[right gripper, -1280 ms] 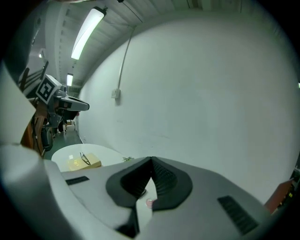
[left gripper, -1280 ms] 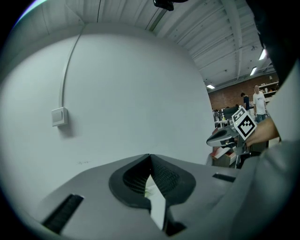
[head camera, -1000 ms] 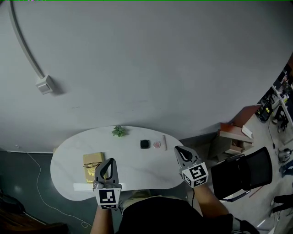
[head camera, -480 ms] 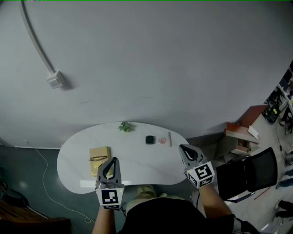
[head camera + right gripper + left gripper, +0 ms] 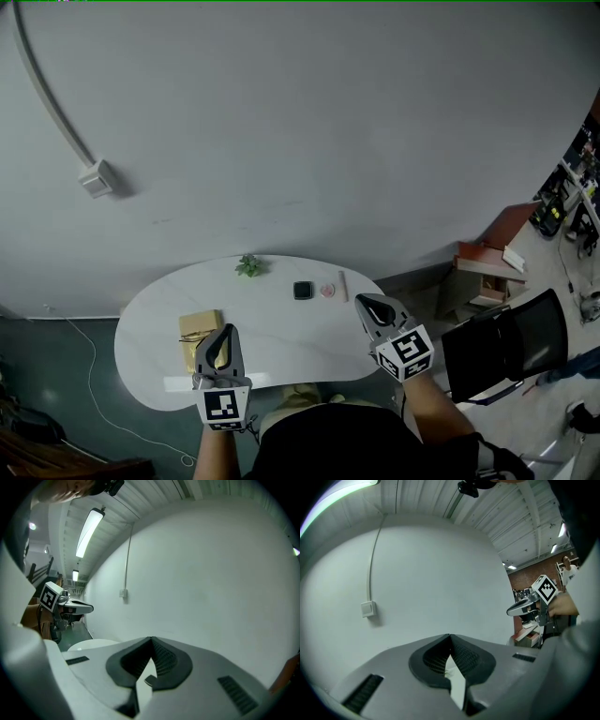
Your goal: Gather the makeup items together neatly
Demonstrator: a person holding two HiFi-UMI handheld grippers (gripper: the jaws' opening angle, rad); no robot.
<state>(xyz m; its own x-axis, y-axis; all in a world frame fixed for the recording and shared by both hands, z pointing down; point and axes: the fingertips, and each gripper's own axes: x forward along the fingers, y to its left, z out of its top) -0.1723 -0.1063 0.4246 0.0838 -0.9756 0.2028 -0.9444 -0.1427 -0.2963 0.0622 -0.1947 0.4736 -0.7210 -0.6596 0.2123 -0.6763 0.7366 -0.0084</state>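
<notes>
On the white curved table [image 5: 272,337], a black square compact [image 5: 302,291], a pink round item [image 5: 326,291] and a slim pale stick [image 5: 343,285] lie close together at the back right. A tan box [image 5: 200,333] with something gold on it sits at the left. My left gripper [image 5: 228,329] hovers shut over the front left, just right of the box, holding nothing. Also shut and holding nothing, my right gripper [image 5: 360,300] is at the table's right edge, near the stick. Each gripper view shows closed jaws [image 5: 450,635] [image 5: 151,638] pointing at the bare wall.
A small green plant [image 5: 248,266] stands at the table's back edge. A white strip [image 5: 178,383] lies along the front left. A black chair [image 5: 511,342] and a reddish shelf [image 5: 483,272] stand to the right. A wall box with a cable [image 5: 96,176] hangs at upper left.
The head view has swung slightly. My right gripper has lifted a little at the table's right edge. The left gripper and the items on the table have not moved.
</notes>
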